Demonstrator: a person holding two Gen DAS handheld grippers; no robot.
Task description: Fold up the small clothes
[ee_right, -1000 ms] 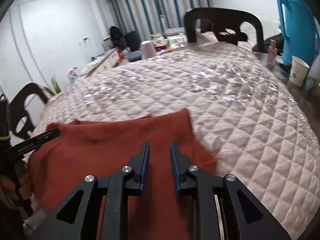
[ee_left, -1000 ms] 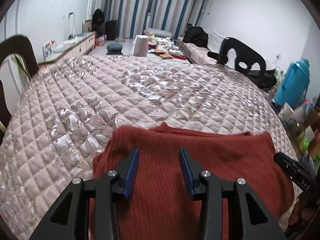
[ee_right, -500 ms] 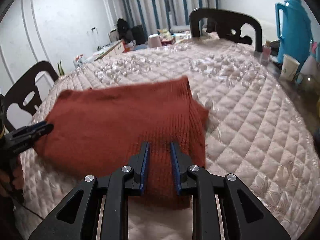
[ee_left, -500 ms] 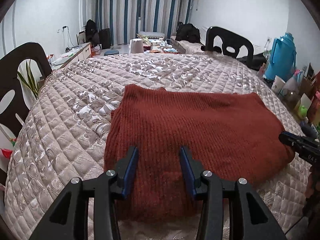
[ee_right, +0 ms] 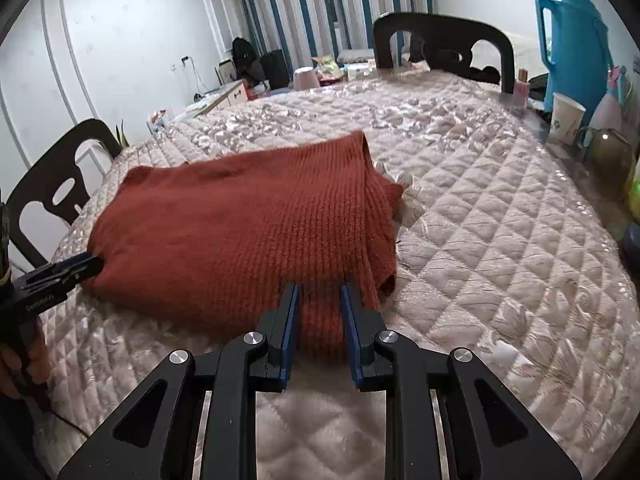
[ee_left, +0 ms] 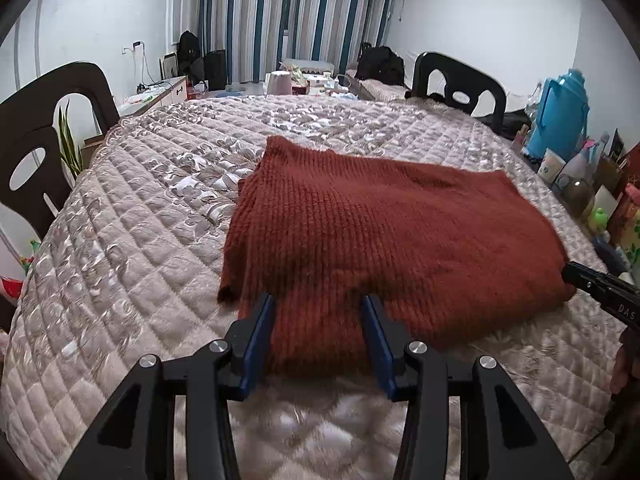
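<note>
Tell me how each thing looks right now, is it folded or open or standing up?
Rust-red knit sweater: folded, flat on the quilt.
Left hand-held gripper: sweater edge between jaws, grip unclear.
Right hand-held gripper: sweater edge between jaws, grip unclear.
Blue thermos: upright, lid on.
Paper cup: upright.

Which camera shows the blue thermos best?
The right wrist view: the blue thermos stands large at the upper right, handle and lid clear. The left wrist view shows it smaller and blurrier at the right edge.

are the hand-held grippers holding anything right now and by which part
Both have the near folded edge of the rust-red sweater between their fingers; whether either actually grips it cannot be told.
</note>
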